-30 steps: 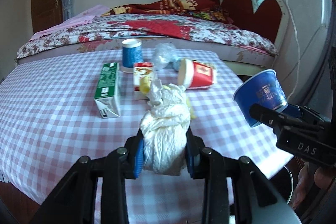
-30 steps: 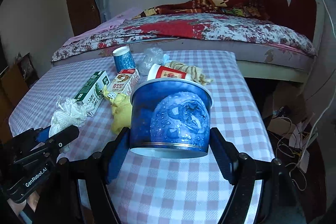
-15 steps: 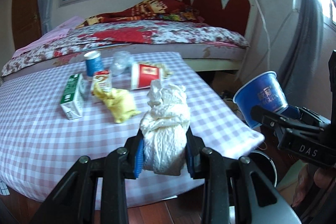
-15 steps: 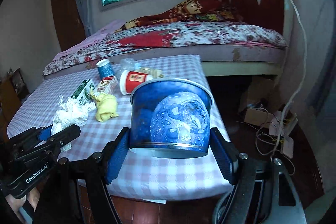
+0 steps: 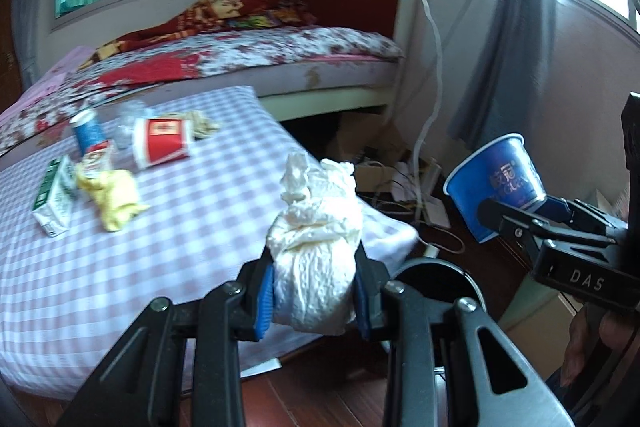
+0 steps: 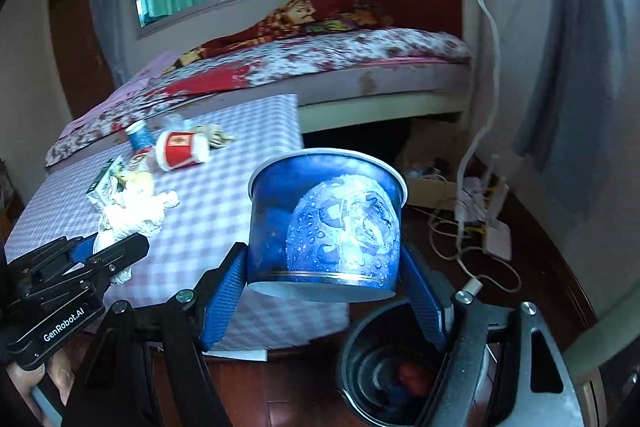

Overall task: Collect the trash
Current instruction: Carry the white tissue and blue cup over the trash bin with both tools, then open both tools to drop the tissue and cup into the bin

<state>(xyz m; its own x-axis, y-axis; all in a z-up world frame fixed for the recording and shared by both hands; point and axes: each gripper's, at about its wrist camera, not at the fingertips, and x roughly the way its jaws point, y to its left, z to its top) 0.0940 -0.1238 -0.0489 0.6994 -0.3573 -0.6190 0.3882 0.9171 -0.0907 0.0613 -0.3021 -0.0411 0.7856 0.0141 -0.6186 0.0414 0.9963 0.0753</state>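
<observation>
Left gripper [image 5: 315,297] clamps my crumpled white tissue wad [image 5: 316,259] — right gripper [image 6: 325,291] clamps the blue paper cup [image 6: 326,223], with the dark trash bin [image 6: 384,367] just below it.

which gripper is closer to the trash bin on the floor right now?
Right, by a small margin. The right gripper, holding the blue cup, hangs just above the bin. The left gripper, clamping the white tissue wad, is beside the bin, over the table's corner.
</observation>
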